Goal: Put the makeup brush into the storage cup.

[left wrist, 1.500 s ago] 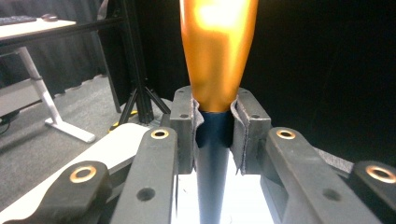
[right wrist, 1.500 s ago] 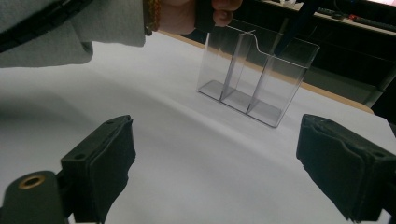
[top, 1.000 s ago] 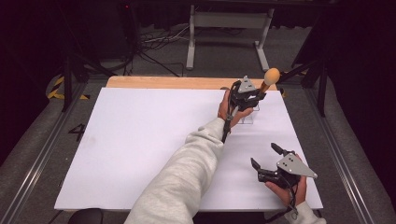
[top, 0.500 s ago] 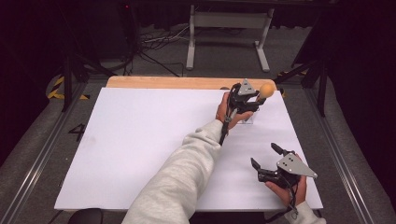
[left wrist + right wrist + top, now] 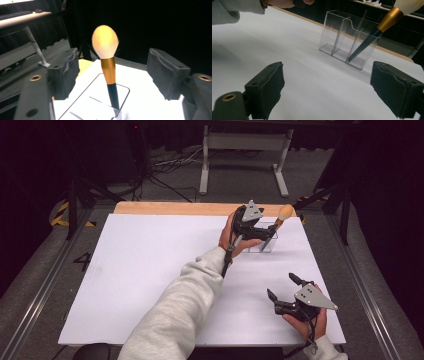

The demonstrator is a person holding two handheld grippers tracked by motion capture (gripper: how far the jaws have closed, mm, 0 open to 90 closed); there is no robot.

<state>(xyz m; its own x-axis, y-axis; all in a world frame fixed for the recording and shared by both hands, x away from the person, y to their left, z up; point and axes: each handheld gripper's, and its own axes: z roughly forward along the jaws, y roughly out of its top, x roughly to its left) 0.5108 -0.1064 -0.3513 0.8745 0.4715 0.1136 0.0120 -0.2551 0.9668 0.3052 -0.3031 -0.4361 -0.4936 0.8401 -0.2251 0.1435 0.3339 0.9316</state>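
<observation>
The brush [image 5: 280, 222] stood leaning in the end compartment of the clear holder [image 5: 263, 243], at about one o'clock on the worktop [image 5: 150, 270], its head tilted out past the rim. Our left claw [image 5: 266, 232] had just been opening, and its jaws stood apart on either side of the handle, no pad touching it. We judged the risk plain: pulling back crookedly could let a jaw catch the handle and tip the light holder or flick the brush out. Our left forearm reached across from six o'clock, wrist level, claw pointing at the brush. Our right claw [image 5: 283, 292] rested wide open and empty at five o'clock.
</observation>
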